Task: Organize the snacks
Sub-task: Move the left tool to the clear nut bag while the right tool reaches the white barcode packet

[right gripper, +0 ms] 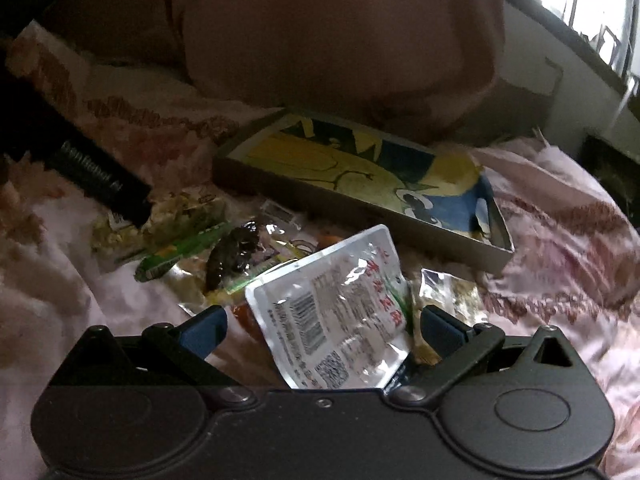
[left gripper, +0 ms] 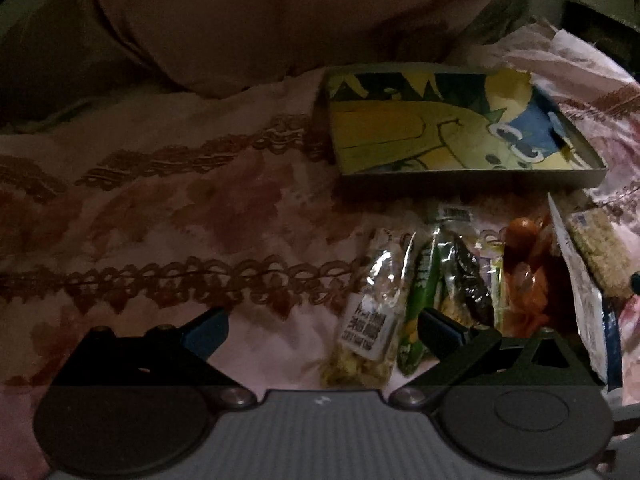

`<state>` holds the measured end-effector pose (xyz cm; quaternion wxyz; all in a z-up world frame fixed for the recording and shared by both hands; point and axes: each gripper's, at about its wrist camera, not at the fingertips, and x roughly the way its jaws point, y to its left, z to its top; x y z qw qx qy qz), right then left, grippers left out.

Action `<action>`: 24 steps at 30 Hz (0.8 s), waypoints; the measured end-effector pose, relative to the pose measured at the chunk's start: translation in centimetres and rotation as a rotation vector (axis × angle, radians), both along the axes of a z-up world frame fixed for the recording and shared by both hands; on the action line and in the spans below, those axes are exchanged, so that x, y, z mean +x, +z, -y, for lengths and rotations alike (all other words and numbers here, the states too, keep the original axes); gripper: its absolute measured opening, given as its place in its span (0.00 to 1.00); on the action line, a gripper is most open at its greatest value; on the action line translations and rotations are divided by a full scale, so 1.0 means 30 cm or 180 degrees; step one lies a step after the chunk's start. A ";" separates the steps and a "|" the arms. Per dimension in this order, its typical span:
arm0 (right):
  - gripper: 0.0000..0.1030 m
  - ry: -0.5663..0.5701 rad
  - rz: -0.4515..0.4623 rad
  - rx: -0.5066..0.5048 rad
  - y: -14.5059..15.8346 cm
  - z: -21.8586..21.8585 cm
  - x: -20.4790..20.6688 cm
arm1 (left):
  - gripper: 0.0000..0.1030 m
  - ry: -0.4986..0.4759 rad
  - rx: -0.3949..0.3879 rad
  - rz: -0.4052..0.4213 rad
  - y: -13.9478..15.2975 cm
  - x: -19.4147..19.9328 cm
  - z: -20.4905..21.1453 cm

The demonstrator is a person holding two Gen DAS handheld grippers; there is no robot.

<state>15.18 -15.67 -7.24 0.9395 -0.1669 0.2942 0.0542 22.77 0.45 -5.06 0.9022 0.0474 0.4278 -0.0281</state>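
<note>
your right gripper point(right gripper: 322, 330) is spread wide around the white pouch point(right gripper: 332, 312), box point(right gripper: 400, 216) just beyond it; left gripper point(left gripper: 322, 330) gapes empty

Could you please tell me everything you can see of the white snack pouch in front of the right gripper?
The white pouch is a flat, glossy sealed plastic pack with rounded corners, printed with a barcode, a QR code, red characters and small text. It stands tilted up rather than lying flat, its lower edge down between the open fingers of the right gripper; whether they touch it cannot be told. It leans over the other snacks on the pink bedspread, in front of the tray. The left wrist view shows it edge-on at the right.
</note>
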 end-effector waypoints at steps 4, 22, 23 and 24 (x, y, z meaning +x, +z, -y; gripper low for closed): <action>0.99 -0.0038 0.0088 -0.0102 -0.026 -0.017 0.009 | 0.99 -0.0143 -0.0047 0.0004 -0.019 0.009 0.001; 0.76 -0.0488 0.0430 -0.0277 0.011 0.013 -0.028 | 0.40 -0.0361 -0.0324 -0.0170 -0.056 -0.002 0.013; 0.75 -0.0512 0.0453 -0.0298 0.015 0.012 -0.036 | 0.39 -0.0361 -0.0368 -0.0177 -0.052 -0.005 0.011; 0.73 -0.0544 0.0476 -0.0331 0.019 0.013 -0.043 | 0.39 -0.0364 -0.0395 -0.0178 -0.048 -0.010 0.012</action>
